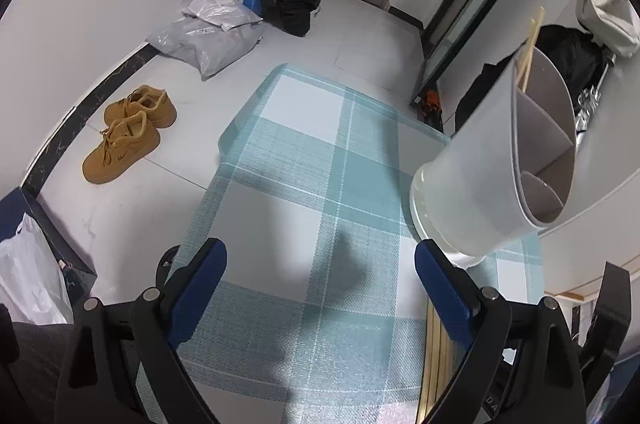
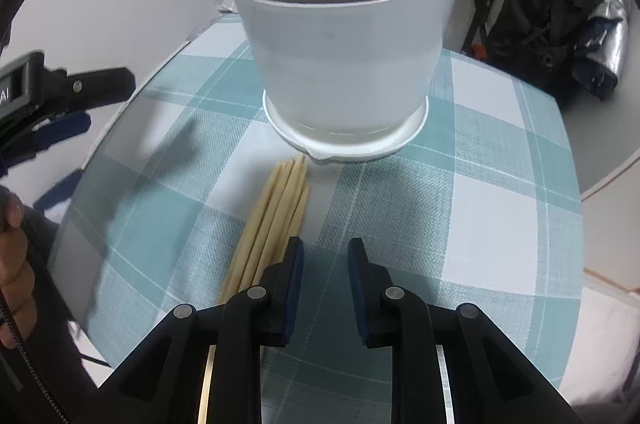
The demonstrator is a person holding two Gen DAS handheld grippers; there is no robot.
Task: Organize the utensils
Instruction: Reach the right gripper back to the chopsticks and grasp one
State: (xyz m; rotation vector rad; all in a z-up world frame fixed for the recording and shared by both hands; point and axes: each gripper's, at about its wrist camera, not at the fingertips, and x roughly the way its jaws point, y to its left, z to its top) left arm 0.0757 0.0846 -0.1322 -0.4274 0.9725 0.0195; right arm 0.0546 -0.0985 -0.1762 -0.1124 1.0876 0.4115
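Currently your bench (image 2: 500, 183) wears teal plaid cloth, tan shoes (image 1: 128, 131) on pale floor beyond; chopsticks (image 2: 276, 207) lie before the divided holder (image 2: 340, 63), just left of your right tool (image 2: 325, 252), narrowed but empty; left tool (image 1: 320, 256) released.

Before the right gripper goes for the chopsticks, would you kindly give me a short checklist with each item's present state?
1. Bundle of pale wooden chopsticks lying flat on the teal-and-white checked tablecloth: ok.
2. Right gripper centred over the bundle: not ok, the chopsticks lie to the left of its narrowed, empty jaws.
3. White plastic utensil holder with grey divided insert upright: ok.
4. Front compartment of the holder free: ok.
5. Left gripper open, empty, off to the side: ok.
6. Number of chopsticks in the bundle: cannot tell.
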